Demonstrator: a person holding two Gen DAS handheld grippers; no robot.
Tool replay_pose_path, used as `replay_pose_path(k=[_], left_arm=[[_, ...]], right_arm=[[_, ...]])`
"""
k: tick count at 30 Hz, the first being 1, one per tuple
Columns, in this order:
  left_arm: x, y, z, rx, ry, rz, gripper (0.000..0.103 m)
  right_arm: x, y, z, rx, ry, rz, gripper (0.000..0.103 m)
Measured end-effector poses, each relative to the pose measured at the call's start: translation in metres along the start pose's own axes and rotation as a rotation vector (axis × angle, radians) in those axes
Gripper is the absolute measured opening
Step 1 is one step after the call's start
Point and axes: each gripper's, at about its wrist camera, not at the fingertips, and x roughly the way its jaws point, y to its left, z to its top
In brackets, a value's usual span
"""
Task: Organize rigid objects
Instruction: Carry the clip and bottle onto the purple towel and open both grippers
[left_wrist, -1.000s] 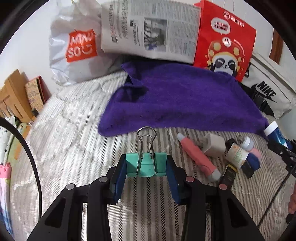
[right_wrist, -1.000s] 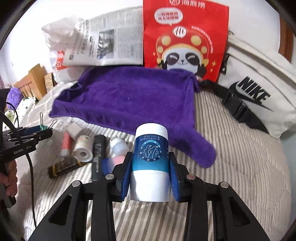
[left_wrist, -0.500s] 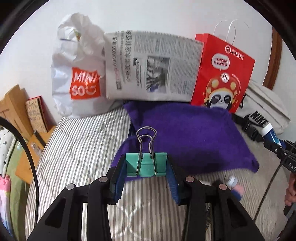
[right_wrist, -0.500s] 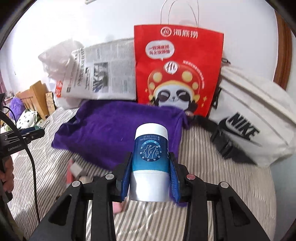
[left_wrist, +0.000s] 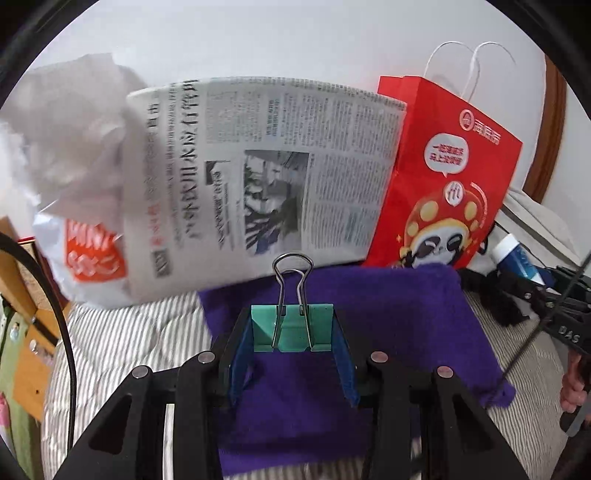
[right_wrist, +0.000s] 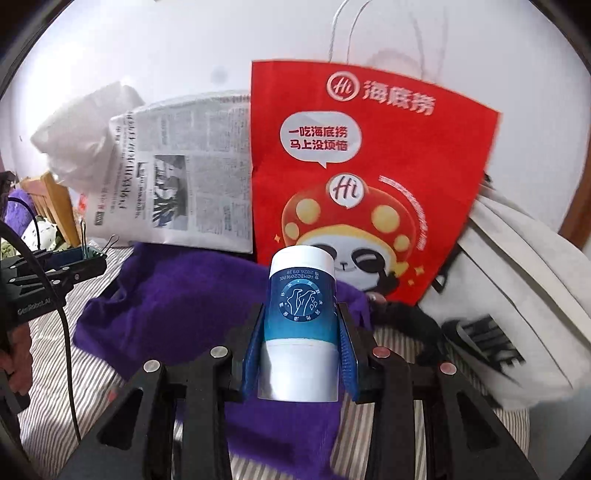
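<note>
- Much of the left wrist view is smeared: the newspaper (left_wrist: 258, 177) print and the white plastic bag (left_wrist: 74, 177) left of it cannot be read cleanly
- The red bag (right_wrist: 369, 177) stands behind the towel (right_wrist: 177, 306); its lower edge is hidden behind the bottle (right_wrist: 301, 321) in the right wrist view, and its handles are faint against the wall
- The white Nike bag (right_wrist: 517, 295), right of the red bag, is cut off by the lens rim; a black strap beside it lies partly under the red bag's corner
- The towel's near part is covered by both grippers' frames, so its front edge is hard to trace
- A hand (left_wrist: 572, 384) shows only as fingers at the right rim of the left wrist view
- The towel lies flat on the striped bedding (left_wrist: 129, 332), with bare purple cloth showing ahead of both grippers; the paper and bags wall off its far side
- Left gripper (left_wrist: 291, 343): jaws clenched on a teal binder clip (left_wrist: 291, 326), its 2 wire handles standing up, held above the towel's left part
- Right gripper (right_wrist: 301, 354): jaws grasping the bottle, a white cylinder with a blue band and a round printed label, upright over the towel in front of the red bag
</note>
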Motion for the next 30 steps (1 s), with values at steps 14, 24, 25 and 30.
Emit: replay_pose_path(k=[14, 24, 25, 30], left_arm=[[0.066, 0.016, -0.007, -0.045, 0.093, -0.015, 0.039], [0.074, 0.013, -0.014, -0.010, 0.128, 0.019, 0.039], [0.076, 0.013, -0.015, -0.015, 0.132, 0.017, 0.039], [0.096, 0.009, -0.026, -0.018, 0.174, 0.012, 0.039]], right_arm=[[0.073, -0.024, -0.013, 0.092, 0.146, 0.000, 0.037], [0.098, -0.016, -0.028, 0.053, 0.231, -0.011, 0.037], [0.100, -0.016, -0.030, 0.051, 0.238, -0.015, 0.037], [0.109, -0.021, -0.037, 0.061, 0.284, -0.020, 0.037]])
